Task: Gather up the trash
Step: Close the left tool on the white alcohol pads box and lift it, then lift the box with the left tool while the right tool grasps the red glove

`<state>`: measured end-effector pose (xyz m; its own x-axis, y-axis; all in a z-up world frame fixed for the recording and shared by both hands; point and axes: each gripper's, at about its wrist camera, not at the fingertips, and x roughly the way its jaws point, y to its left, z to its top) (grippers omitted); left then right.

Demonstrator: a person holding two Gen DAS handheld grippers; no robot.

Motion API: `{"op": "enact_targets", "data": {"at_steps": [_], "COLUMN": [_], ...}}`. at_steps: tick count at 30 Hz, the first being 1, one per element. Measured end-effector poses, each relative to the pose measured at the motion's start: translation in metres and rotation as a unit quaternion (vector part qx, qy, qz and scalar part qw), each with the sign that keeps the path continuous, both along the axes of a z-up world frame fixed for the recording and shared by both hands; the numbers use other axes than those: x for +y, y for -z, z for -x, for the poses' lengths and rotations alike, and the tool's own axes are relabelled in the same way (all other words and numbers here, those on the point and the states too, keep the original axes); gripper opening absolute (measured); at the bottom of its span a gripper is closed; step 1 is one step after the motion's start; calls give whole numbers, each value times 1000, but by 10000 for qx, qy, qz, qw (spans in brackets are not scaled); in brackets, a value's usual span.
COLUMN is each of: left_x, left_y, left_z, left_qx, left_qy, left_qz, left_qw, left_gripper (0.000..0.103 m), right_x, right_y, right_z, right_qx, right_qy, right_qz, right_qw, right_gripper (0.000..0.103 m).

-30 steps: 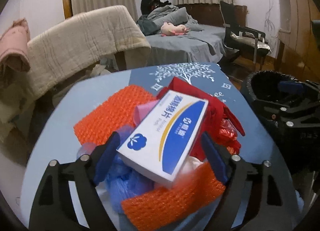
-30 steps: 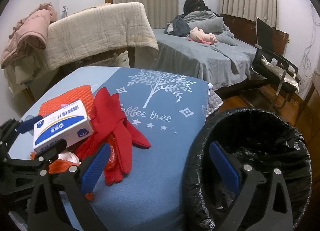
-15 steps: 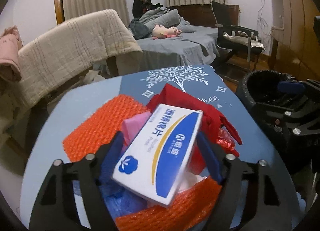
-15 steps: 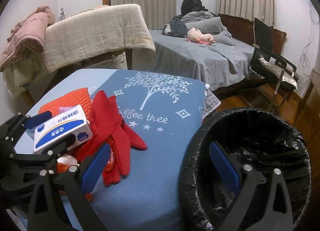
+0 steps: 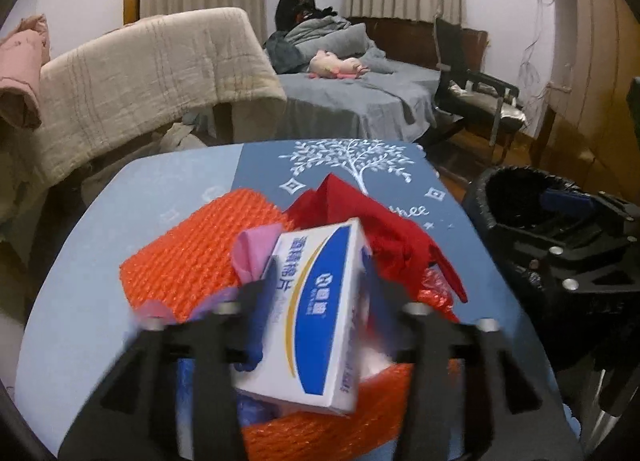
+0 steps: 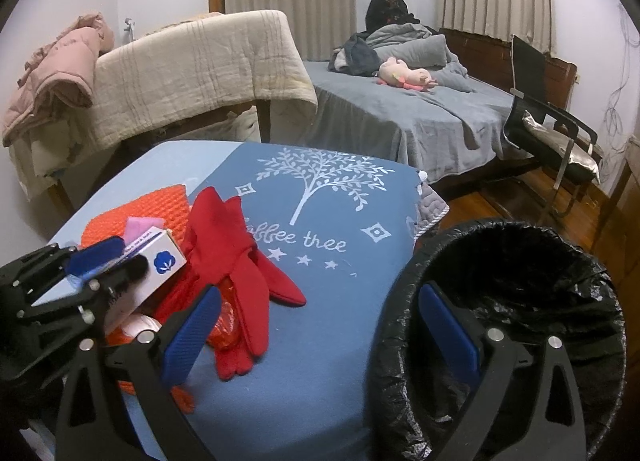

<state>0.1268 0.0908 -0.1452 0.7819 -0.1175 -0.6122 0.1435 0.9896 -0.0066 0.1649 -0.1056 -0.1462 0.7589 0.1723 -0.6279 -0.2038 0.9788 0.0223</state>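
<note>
White box, lower edge motion-blurred

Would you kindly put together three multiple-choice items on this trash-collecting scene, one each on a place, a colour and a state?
1. Where is the lined bin relative to the blue table?
A. beside its right edge
B. on top of it
C. behind it, by the bed

2. What colour are the gloves on the table?
A. yellow
B. red
C. black

3. What is the left gripper doing?
A. hanging open over bare table
B. gripping the bin's rim
C. clamping the white-and-blue box

Answers:
1 A, the right wrist view shows the bin just off the table's right edge.
2 B, both views show them bright red.
3 C, the fingers press both sides of the box, while the right gripper stands open.
</note>
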Motion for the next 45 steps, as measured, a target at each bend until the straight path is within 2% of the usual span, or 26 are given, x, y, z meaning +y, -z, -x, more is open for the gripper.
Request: {"op": "enact_targets", "data": {"at_steps": [2,3,6,15,16,17,19,21,28,33,39,44,45], "left_x": [-1,-2,-4,12,12,13,16,22,33,42,52,61,62], "left_y": [1,3,10,28,28,27,25,20,-8,-23,-30,-29,-28], "left_z": [1,0,-3,-12,-11,-11,-10,-9,-1,1,-1,-2,-3], "left_qx": [11,62,222,721,701,664,613,548,194,41,-34,-8,16], "left_qy": [11,17,6,-116,-126,-147,-195,-246,-375,-601,-792,-873,-885], "left_qz": [-55,-109,-185,111,107,86,121,297,508,588,535,497,492], "left_qw": [10000,9999,9996,9973,9974,9977,9979,9977,9978,9964,9954,9949,9949], "left_gripper": [66,67,67,69,65,53,40,39,36,36,36,35,35], "right_x": [0,0,0,-1,-1,-1,-1,-1,5,18,45,61,64], "right_y": [0,0,0,1,1,1,1,1,-3,-10,-4,9,13], "right_z": [-1,-1,0,-1,-1,0,0,0,-4,-12,-26,-42,-46], "right_qx": [-3,0,3,13,12,10,10,-7,-91,-181,-159,64,159], "right_qy": [13,20,17,18,14,16,11,3,-65,-216,-517,-689,-748], "right_qz": [-7,-20,-20,-19,-15,-13,-16,-12,-28,-97,-123,-88,-88], "right_qw": [10000,10000,10000,10000,10000,10000,10000,10000,9999,9996,9985,9976,9970], "right_gripper": [97,97,97,97,97,97,97,97,97,97,97,86,81]}}
